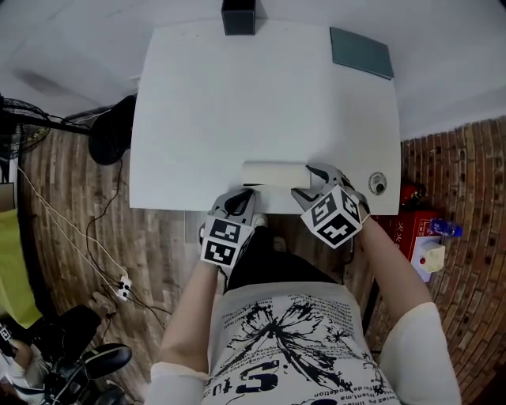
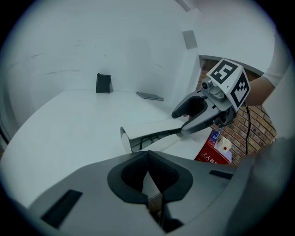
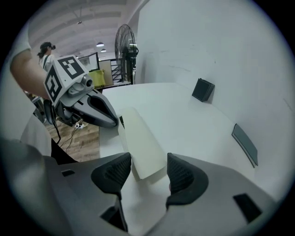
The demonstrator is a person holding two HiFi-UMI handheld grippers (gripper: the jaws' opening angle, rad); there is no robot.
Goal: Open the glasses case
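Observation:
A white glasses case (image 1: pixel 273 174) lies lengthwise near the front edge of the white table (image 1: pixel 205 103). My right gripper (image 1: pixel 310 183) straddles its right end. In the right gripper view the case (image 3: pixel 140 143) sits between the two dark pads of the right gripper (image 3: pixel 148 173), which touch both its sides. My left gripper (image 1: pixel 241 195) is at the case's left end, and in the right gripper view the left gripper (image 3: pixel 115 123) shows its fingers together. In the left gripper view its pads meet, with the case (image 2: pixel 152 129) just beyond the left gripper (image 2: pixel 148 159).
A dark box (image 1: pixel 238 17) stands at the table's far edge and a flat dark pad (image 1: pixel 361 52) lies at the far right corner. A round fitting (image 1: pixel 378 183) sits at the front right. Off the table are a red box (image 1: pixel 415 229), a fan (image 1: pixel 16 126) and floor cables (image 1: pixel 118 285).

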